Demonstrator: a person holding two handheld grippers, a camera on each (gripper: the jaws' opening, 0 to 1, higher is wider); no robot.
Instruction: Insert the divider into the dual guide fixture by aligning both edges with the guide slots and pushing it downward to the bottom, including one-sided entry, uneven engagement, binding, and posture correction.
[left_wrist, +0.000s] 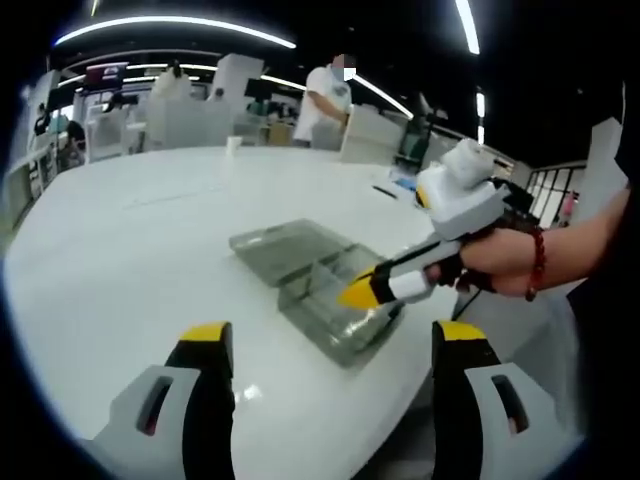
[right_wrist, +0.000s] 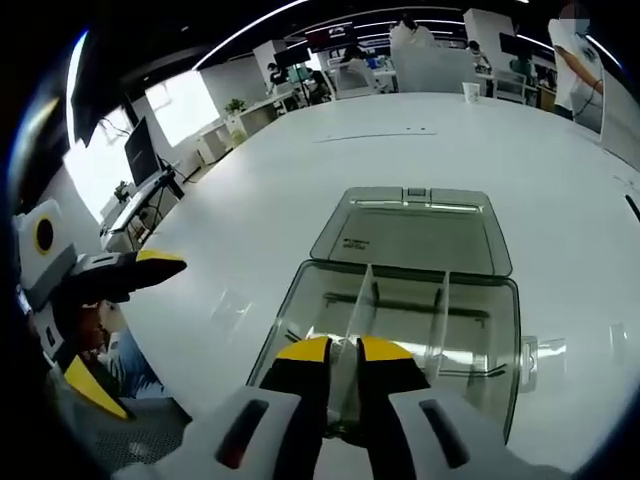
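Divider (right_wrist: 362, 300) pinched by right gripper (right_wrist: 343, 352), inside fixture (right_wrist: 500, 330).

Lighting: bright, even, indoor. Source: long ceiling light strips (left_wrist: 170, 22), bowed into arcs by the fisheye; daylight from a window (right_wrist: 185, 105) in the right gripper view, blown out to white.
Glare: the white bench (left_wrist: 150, 250) is close to overexposed; soft bright patches lie on it near the clear box (right_wrist: 400, 310), whose lid and walls carry thin highlights.
Shadows: faint and diffuse.
Sharpness: soft overall, low detail; the background is hazy and smeared.
Distortion: strong barrel bending toward the edges; straight lines curve.
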